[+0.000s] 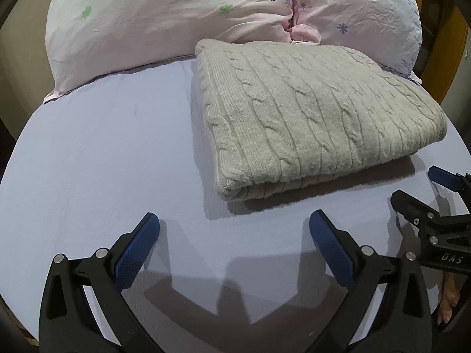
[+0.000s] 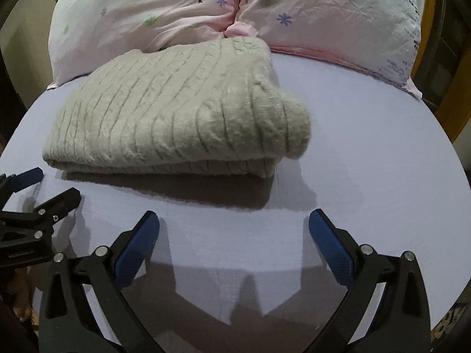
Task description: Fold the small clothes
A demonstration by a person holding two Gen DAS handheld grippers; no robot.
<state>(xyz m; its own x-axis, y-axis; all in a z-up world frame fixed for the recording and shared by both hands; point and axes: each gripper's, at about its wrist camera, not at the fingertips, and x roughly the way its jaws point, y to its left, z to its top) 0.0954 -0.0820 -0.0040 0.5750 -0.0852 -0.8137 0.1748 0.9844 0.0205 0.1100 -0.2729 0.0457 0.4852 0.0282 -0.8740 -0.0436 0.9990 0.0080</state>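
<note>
A grey cable-knit sweater [image 1: 309,111] lies folded into a thick rectangle on the lavender bed sheet [image 1: 103,153]; it also shows in the right wrist view [image 2: 176,111]. My left gripper [image 1: 234,220] is open and empty, just in front of the sweater's near edge. My right gripper [image 2: 234,220] is open and empty, in front of the sweater's right end. Each gripper shows at the edge of the other's view: the right one [image 1: 418,188] and the left one [image 2: 50,185], both open.
A pink floral pillow [image 1: 176,17] lies across the back of the bed, touching the sweater's far edge; it also shows in the right wrist view [image 2: 323,8]. A wooden frame [image 1: 453,35] stands at the far right. Bare sheet [image 2: 382,147] lies right of the sweater.
</note>
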